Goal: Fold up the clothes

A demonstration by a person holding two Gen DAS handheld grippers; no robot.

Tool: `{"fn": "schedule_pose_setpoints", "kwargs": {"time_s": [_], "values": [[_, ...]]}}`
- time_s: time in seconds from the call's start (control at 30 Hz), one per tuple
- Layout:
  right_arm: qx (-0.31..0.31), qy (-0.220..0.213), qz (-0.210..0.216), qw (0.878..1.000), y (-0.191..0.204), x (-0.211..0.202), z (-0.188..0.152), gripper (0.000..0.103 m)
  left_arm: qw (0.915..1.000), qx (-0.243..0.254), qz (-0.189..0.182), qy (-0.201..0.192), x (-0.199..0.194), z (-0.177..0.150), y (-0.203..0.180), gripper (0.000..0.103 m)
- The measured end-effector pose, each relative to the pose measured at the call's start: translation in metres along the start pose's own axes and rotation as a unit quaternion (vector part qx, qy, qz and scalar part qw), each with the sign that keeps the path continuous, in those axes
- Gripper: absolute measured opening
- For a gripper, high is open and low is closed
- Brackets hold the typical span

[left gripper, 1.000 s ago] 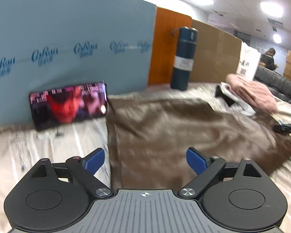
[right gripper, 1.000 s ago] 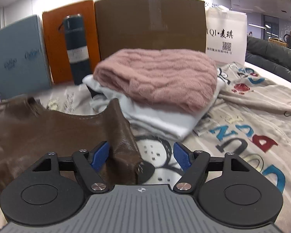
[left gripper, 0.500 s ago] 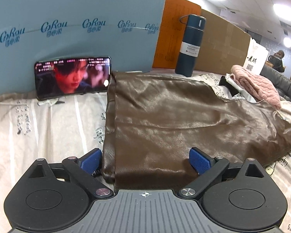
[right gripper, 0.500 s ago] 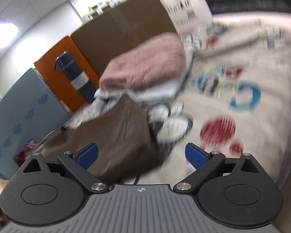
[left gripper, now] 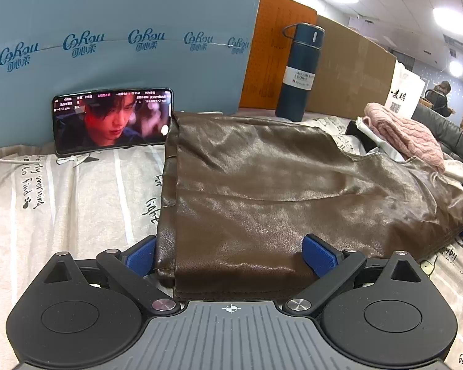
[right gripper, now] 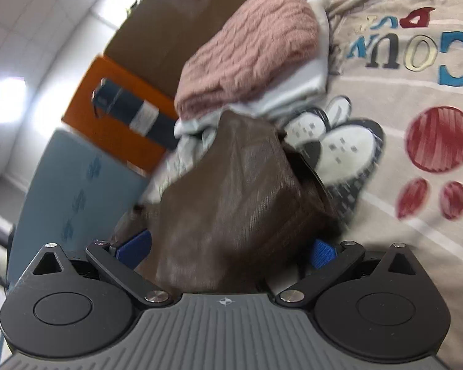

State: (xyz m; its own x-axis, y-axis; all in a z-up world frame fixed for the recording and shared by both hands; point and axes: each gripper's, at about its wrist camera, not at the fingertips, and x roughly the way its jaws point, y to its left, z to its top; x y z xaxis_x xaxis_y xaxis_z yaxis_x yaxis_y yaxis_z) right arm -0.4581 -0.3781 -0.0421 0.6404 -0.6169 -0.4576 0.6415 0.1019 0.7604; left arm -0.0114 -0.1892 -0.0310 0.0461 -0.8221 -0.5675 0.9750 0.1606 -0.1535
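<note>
Currently the brown leather garment (left gripper: 262, 191) lies flat on the printed sheet (left gripper: 71, 191). Left gripper (left gripper: 231, 252) and right gripper (right gripper: 228, 248) both stand spread, the right having just widened, each straddling an edge ungripped. Risk: slick leather slips at closure, skewing the fold.

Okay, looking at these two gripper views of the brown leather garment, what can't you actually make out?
- Brown garment, left wrist view: near hem hidden behind the left tongs.
- Same garment, right wrist view: motion blur; its far end lies between the wide right tongs, contact unclear.
- White clothes under the pink knit: mostly covered.
- Flask label: small print unreadable.
</note>
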Motion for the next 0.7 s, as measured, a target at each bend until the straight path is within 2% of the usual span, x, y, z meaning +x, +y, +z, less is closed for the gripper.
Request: {"fn": "schedule_pose_setpoints", "kwargs": {"time_s": [0.03, 0.1, 0.13, 0.17, 0.23, 0.27, 0.37, 0.47, 0.57, 0.63, 0.7], "values": [[0.005, -0.017, 0.0, 1.0, 0.0, 0.003, -0.001, 0.103, 1.0, 0.0, 0.0, 0.0, 0.0, 0.0, 0.0, 0.1], [0.004, -0.049, -0.007, 0.999, 0.005, 0.009, -0.006, 0.095, 1.0, -0.001, -0.002, 0.0, 0.0, 0.0, 0.001, 0.1], [0.005, -0.061, -0.008, 0.998, 0.005, 0.012, -0.009, 0.081, 1.0, -0.002, -0.002, 0.0, 0.0, -0.001, 0.001, 0.1], [0.01, -0.064, -0.009, 0.998, 0.005, 0.016, -0.011, 0.058, 1.0, -0.003, -0.002, 0.0, 0.0, -0.001, 0.001, 0.1], [0.029, -0.059, 0.0, 0.998, 0.001, 0.024, -0.015, 0.035, 1.0, -0.003, -0.003, 0.001, 0.001, -0.001, 0.001, 0.101], [0.037, -0.06, 0.006, 0.997, -0.001, 0.025, -0.017, 0.029, 1.0, -0.004, -0.002, 0.001, 0.001, -0.001, 0.001, 0.102], [0.029, -0.085, 0.014, 0.996, 0.0, 0.018, -0.024, 0.021, 1.0, -0.004, -0.003, 0.002, 0.001, -0.002, 0.001, 0.103], [0.019, -0.098, 0.04, 0.994, 0.002, 0.003, -0.028, 0.011, 1.0, 0.0, -0.009, 0.001, 0.001, -0.002, -0.001, 0.103], [0.003, -0.101, 0.053, 0.993, 0.003, -0.01, -0.028, 0.009, 0.9998, 0.004, -0.02, 0.001, 0.0, -0.003, -0.001, 0.103], [-0.006, -0.102, 0.058, 0.993, 0.003, -0.02, -0.028, 0.008, 0.9993, 0.01, -0.035, 0.001, -0.001, -0.004, -0.003, 0.103], [-0.001, -0.108, 0.055, 0.993, -0.002, -0.029, -0.026, 0.008, 0.9968, 0.02, -0.078, 0.007, -0.004, -0.006, -0.007, 0.103]]}}
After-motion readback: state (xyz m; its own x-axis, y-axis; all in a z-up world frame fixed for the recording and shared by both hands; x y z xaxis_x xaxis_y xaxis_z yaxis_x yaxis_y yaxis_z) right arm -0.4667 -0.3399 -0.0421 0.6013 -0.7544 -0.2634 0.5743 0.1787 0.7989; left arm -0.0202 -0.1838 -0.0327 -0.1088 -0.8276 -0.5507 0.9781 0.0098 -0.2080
